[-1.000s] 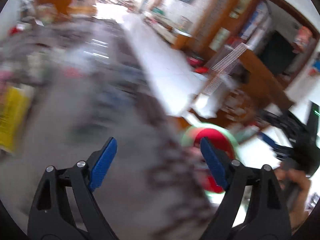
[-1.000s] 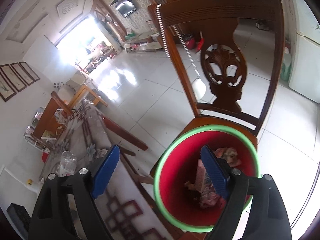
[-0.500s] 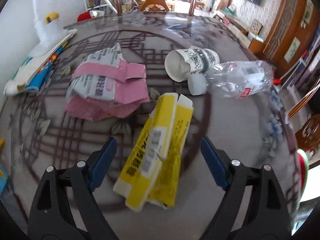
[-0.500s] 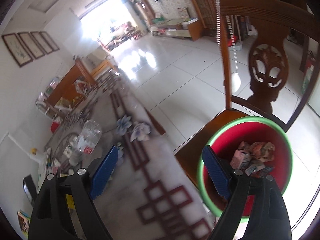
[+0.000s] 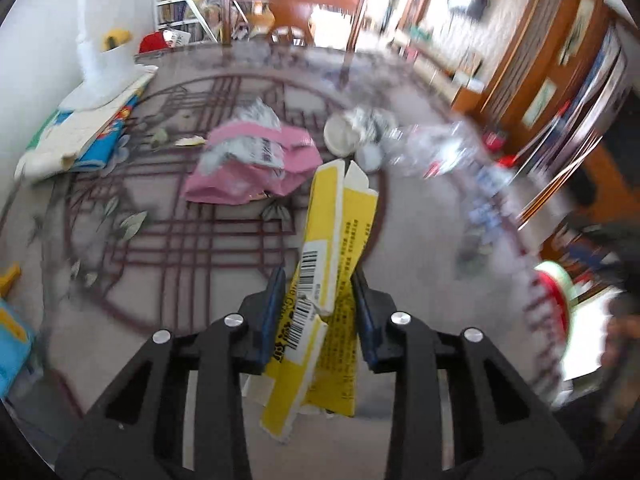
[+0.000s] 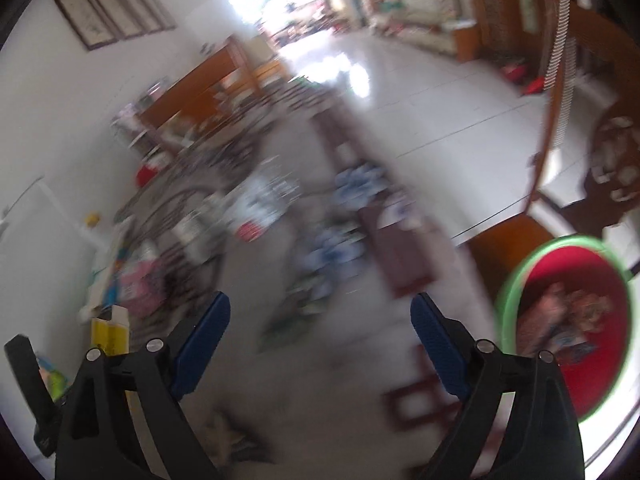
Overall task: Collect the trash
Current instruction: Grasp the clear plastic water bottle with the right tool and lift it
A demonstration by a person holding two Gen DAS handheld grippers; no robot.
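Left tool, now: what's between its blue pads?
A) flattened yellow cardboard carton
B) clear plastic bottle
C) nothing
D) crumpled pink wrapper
A: the left tool has just been closing and its blue pads press both sides of the flattened yellow cardboard carton.

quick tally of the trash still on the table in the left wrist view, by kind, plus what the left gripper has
Yellow carton, between the pads of the left gripper: 1
Pink and white wrapper, crumpled: 1
Paper cup, on its side: 1
Clear plastic bottle, blurred: 1
Total: 4 pieces of trash, 3 lying on the table and 1 in the grip.
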